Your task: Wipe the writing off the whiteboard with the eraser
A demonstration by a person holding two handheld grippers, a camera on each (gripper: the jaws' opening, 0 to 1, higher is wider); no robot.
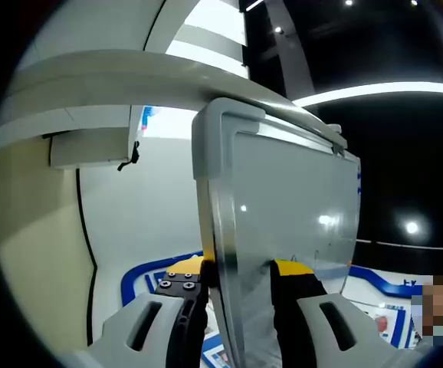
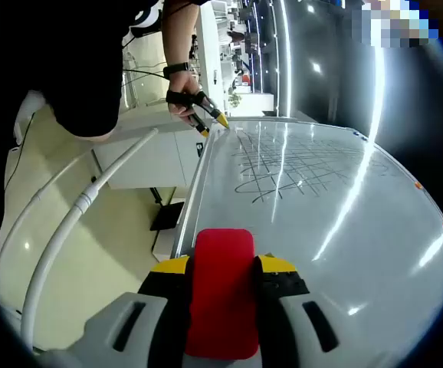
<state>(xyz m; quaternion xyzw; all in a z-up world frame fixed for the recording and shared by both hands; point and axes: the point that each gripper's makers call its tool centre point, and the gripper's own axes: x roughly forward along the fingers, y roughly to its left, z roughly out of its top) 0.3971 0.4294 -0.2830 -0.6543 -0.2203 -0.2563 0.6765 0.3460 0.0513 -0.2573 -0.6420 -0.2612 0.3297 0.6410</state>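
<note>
Your left gripper point(image 1: 241, 307) has its jaws pinching the near edge of the whiteboard point(image 1: 298, 207), one yellow-tipped jaw on each face of the panel. In the left gripper view the board rises edge-on straight up from the jaws, its grey frame point(image 1: 210, 176) and rounded upper corner toward you, the glossy face turned to the right. To the left of the frame there is a pale wall point(image 1: 141, 215); to the right, dark room with ceiling lights.

Your right gripper point(image 2: 223, 295) holds the red eraser point(image 2: 221, 291) clamped between its jaws, the block standing lengthwise along them. The eraser's far end sits just at the board's near edge; whether it touches the surface cannot be told. In the right gripper view the whiteboard point(image 2: 359, 230) spreads ahead and to the right as a broad open face, with its left edge point(image 2: 195, 192) running away from you toward the far corner. The scribbled writing point(image 2: 290, 165), a mesh of crossing dark lines, lies in the far half, well apart from the eraser, with bare board between.

At the far left corner your left hand point(image 2: 179, 100) grips the other gripper point(image 2: 212, 119), its yellow tips on the board's edge, wrist bent downward, a dark band on it. A white hose point(image 2: 76, 207) curves over the pale floor point(image 2: 114, 253) left of the board.
</note>
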